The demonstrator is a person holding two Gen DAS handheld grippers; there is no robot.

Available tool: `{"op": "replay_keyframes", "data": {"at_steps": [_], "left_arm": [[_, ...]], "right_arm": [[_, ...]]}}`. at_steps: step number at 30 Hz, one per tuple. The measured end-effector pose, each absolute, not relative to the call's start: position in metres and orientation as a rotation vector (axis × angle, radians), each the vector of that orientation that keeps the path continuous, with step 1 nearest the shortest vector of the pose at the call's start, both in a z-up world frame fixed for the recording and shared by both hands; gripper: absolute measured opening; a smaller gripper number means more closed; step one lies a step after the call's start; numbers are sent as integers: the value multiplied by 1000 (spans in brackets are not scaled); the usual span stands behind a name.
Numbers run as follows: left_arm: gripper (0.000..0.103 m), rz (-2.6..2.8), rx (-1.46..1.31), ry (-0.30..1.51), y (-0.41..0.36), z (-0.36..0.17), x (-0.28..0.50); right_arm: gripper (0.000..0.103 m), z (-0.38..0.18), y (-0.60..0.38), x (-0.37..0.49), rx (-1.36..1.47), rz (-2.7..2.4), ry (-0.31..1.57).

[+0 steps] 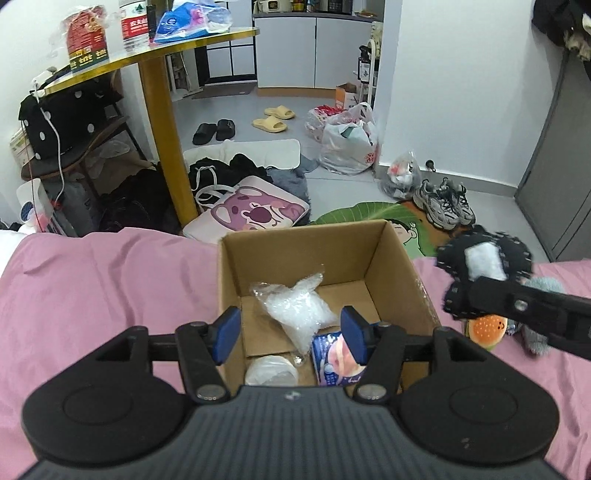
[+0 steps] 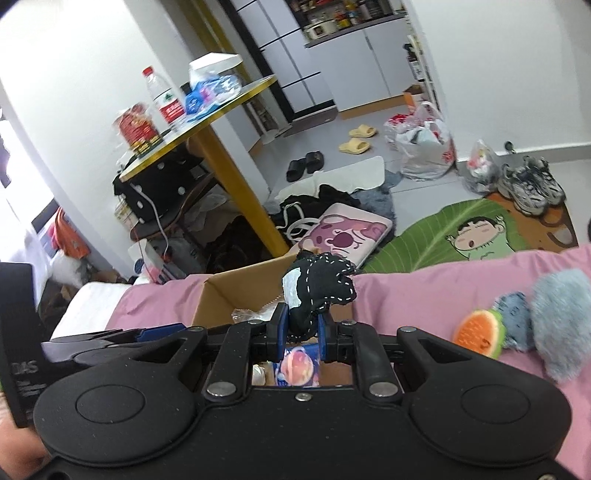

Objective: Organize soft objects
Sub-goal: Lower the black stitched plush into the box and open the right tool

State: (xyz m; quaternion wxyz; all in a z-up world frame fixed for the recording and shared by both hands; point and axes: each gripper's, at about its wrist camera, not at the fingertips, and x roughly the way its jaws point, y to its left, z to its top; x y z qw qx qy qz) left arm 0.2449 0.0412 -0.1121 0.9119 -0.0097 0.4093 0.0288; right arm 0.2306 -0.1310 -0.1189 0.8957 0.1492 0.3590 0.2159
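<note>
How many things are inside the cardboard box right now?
3 visible in the brown cardboard box: a clear crinkly plastic bag in the middle, a white round item at the near edge, and a blue-and-pink printed packet near right. The open left gripper may hide more.

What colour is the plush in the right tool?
Black with white stitching and a white patch; clearest in the right wrist view.

You can read "DAS" on the black block at your left; the water bottle's red label carries unreadable Chinese characters.
</note>
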Motion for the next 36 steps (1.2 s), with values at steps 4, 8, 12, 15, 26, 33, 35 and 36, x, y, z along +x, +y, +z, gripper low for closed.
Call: {"op": "replay_keyframes", "data": {"at_steps": [4,8,12,15,26,33,35,36], "left_arm": [[58,63,-35,827,48,-110,242],[59,62,-45,810,52,-107,242],[59,61,-51,799,57,-106,242],[59,76,-70,790,62,-107,242],[59,126,-75,813,68,-111,250],[61,140,-85,782,65,-101,245],[67,134,-94,773,64,-97,243],[69,128,-99,768,62,-96,241]], "right_arm": [[16,-120,-119,241,287,462,745],[17,-124,-106,251,262,471,752],[17,-133,-96,259,232,465,761],[17,-140,-89,264,192,458,775],[42,-136,-82,259,154,470,812],[49,-119,-96,255,187,479,783],[49,-115,-103,252,202,471,780],[49,-113,-107,250,208,466,779]]}}
